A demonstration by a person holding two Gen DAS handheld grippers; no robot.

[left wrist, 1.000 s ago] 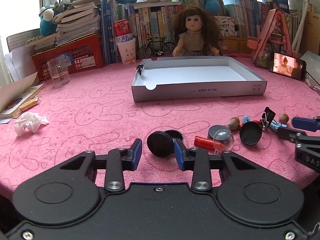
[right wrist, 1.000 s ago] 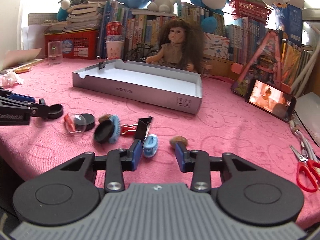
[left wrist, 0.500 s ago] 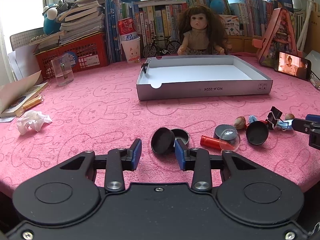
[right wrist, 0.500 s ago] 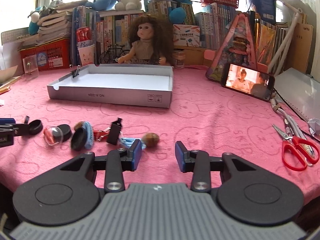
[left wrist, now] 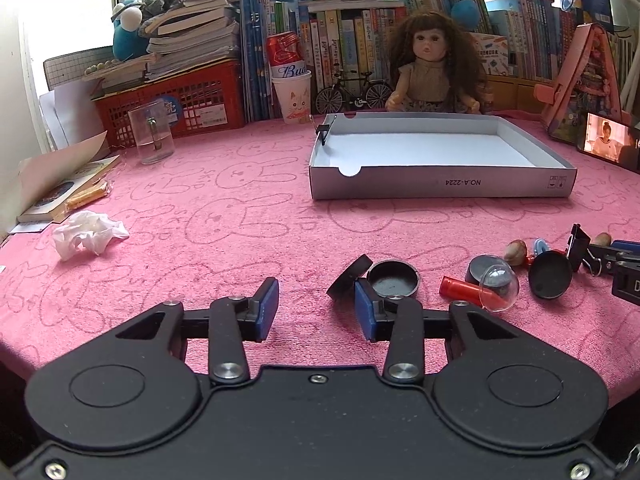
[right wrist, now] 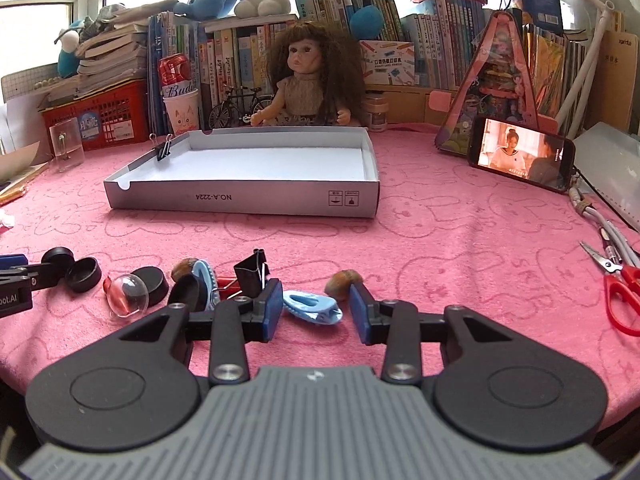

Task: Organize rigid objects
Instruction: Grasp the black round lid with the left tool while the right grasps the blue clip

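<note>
The grey box (left wrist: pixel 440 190) sits on the pink cloth (left wrist: pixel 224 216) in front of the doll (left wrist: pixel 430 68), its white floor bare; 1 black binder clip (right wrist: pixel 163 152) grips its left wall.

Nearer the cameras than the box lies a loose row of small things. At the row's left end a black lid (left wrist: pixel 347 276) stands on edge, touching a shallow black cup (left wrist: pixel 393 278). To their right come a red tube (left wrist: pixel 464 291) with a clear dome (left wrist: pixel 498 287) on it, a black disc (left wrist: pixel 550 274), 2 nuts (left wrist: pixel 515 247), a blue clip (right wrist: pixel 312 306) and a black binder clip (right wrist: pixel 251 276).

The left gripper (left wrist: pixel 316 308) is low over the cloth, well short of the box. Its jaws are opening, and nothing is between them; the right pad (left wrist: pixel 365 314) is just beside the standing lid, and I cannot tell whether it touches it.

The right gripper (right wrist: pixel 314 310) is at the row's right end, jaws partly apart and clamped on nothing. The blue clip lies on the cloth between the pads, nearer the left one. The second nut (right wrist: pixel 343 279) sits just beyond the right pad (right wrist: pixel 359 316).

Right of the box, a phone (right wrist: pixel 522 154) leans upright and red scissors (right wrist: pixel 618 288) lie flat.
</note>
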